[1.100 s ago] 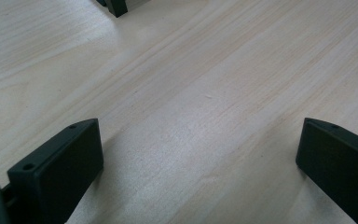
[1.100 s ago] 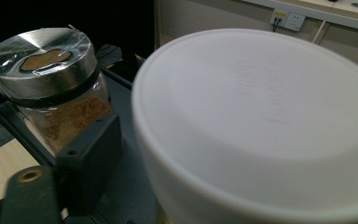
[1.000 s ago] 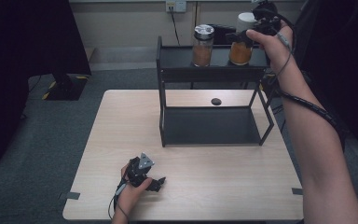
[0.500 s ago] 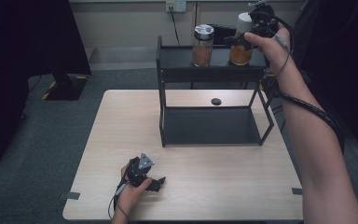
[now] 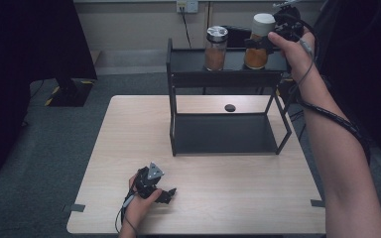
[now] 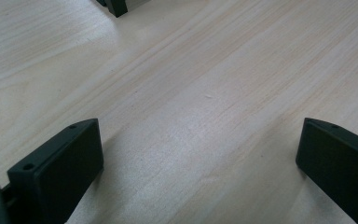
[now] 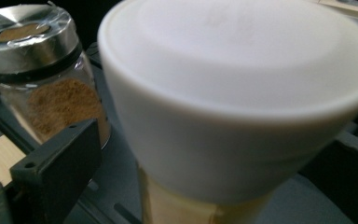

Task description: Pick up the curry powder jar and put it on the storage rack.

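In the high view we see the white-capped glass jar of orange powder (image 5: 257, 42) standing upright, long axis vertical, on the top shelf of the black metal rack (image 5: 228, 79), beside a silver-lidded glass jar of brown spice (image 5: 216, 48), with the right gripper (image 5: 260, 43) at its side and the left gripper (image 5: 164, 194) low on the pale wooden table (image 5: 218, 198). In the left gripper view we find its jaws spread wide over bare wood. In the right gripper view the white cap (image 7: 233, 93) sits between jaws that have just been opening and stand wide, the left one clear of it.

The high view is rather dim, with dark corners at both sides; only the desk (image 5: 218, 198) is evenly lit from above, and the shadows on it are soft. In the right gripper view the white lid (image 7: 233, 93) is very near, blurred and slightly overexposed. The left gripper view is sharp, with soft shadows beside the jaws.
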The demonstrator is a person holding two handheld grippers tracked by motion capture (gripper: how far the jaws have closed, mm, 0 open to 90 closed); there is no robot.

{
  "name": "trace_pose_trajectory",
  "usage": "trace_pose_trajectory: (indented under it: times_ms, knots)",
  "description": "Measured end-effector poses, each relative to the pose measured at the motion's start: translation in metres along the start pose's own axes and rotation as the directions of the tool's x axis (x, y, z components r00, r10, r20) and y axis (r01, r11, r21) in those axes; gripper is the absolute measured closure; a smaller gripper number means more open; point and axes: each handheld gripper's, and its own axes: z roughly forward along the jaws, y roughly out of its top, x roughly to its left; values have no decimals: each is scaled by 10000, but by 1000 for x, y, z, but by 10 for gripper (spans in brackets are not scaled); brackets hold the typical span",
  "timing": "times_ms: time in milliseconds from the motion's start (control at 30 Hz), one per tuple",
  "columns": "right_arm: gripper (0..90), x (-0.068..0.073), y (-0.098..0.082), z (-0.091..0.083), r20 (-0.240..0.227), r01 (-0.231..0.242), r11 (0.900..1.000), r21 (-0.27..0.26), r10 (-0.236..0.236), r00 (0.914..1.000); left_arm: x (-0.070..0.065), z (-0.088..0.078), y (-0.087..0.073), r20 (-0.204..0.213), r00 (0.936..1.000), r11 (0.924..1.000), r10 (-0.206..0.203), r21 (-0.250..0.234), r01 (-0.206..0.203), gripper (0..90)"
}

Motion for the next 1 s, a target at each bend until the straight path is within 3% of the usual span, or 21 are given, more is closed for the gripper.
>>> trace_pose_trajectory:
  times_ms: [400,1000]
  knots:
    - [10,7,-9,-10,230,-351,9994,-60,352,9991,0,0,0,-2,10000,10000,-11,-4,11,0]
    - [14,19,-21,-15,299,-143,9999,47,141,9995,0,0,0,2,10000,10000,-20,-7,20,0]
